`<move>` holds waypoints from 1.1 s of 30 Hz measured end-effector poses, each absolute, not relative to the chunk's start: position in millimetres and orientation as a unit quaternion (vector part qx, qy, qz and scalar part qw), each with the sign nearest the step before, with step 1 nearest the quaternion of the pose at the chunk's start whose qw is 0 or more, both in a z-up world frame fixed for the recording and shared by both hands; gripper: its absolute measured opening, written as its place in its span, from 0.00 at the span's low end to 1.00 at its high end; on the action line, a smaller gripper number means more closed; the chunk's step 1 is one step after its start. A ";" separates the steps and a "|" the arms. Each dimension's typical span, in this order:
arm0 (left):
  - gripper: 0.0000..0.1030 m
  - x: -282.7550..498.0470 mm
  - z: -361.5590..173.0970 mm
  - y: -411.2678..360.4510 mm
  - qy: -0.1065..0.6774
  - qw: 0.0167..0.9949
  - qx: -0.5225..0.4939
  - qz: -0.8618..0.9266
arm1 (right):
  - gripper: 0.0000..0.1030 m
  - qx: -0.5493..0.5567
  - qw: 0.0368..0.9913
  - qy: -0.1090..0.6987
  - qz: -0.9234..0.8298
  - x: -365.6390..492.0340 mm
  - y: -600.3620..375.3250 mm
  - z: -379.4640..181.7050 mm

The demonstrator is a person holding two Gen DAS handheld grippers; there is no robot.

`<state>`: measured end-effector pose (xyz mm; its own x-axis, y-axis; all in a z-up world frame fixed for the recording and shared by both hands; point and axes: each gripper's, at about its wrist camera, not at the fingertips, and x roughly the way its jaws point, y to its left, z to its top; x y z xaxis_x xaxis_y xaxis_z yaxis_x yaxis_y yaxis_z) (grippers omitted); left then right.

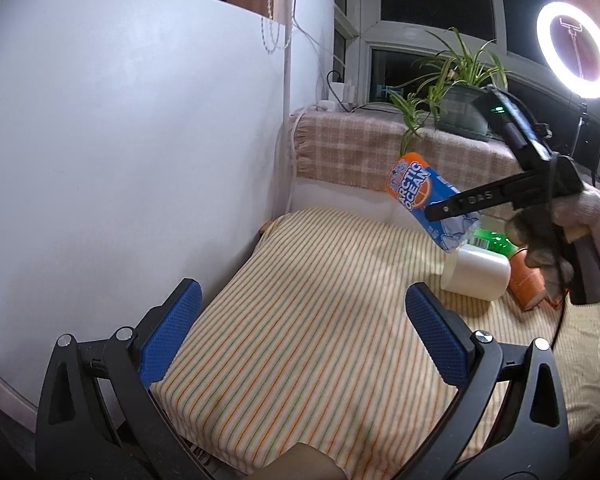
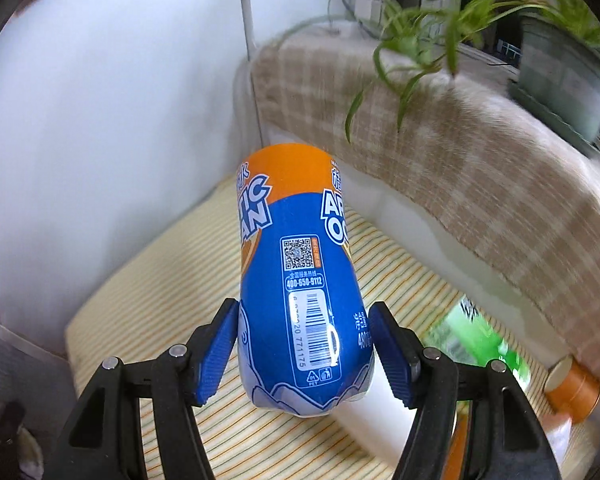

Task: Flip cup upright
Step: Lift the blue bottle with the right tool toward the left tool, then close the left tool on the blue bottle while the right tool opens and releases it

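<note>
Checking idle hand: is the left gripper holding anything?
No. The left gripper has its jaws wide apart over the striped cloth, nothing between them.

Each hand-held gripper [image 1: 304, 330] has black arms, silver screws, textured blue pads [image 1: 171, 330].

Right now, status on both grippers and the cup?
Left gripper open, empty, over striped cloth. Right gripper shut on blue-and-orange Arctic Ocean cup, lifted and tilted. White cylinder and orange cup lying below it.
</note>
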<state>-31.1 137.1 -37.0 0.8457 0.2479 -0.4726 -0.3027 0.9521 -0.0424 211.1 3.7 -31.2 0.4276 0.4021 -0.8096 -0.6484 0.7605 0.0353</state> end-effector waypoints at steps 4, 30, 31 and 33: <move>1.00 -34.5 -31.1 130.6 0.234 0.961 -0.051 0.140 | 0.66 -0.086 0.839 0.430 0.323 186.0 -30.7 -22.7; 1.00 22.6 -50.7 57.9 0.339 0.934 -0.101 -0.050 | 0.66 0.278 0.800 0.501 0.177 76.0 -223.2 -132.1; 1.00 25.1 -51.6 55.9 0.343 0.932 -0.102 -0.054 | 0.66 0.282 0.799 0.502 0.173 76.2 -224.5 -135.3; 1.00 27.5 -53.0 52.5 0.349 0.929 -0.108 -0.061 | 0.67 0.286 0.798 0.504 0.167 75.7 -225.6 -138.1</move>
<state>27.5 52.5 -53.0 0.7494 -0.1881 -0.6348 0.0374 0.9693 -0.2431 75.7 -225.6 -138.1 0.4358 0.5553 -0.7083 0.0214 0.7803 0.6250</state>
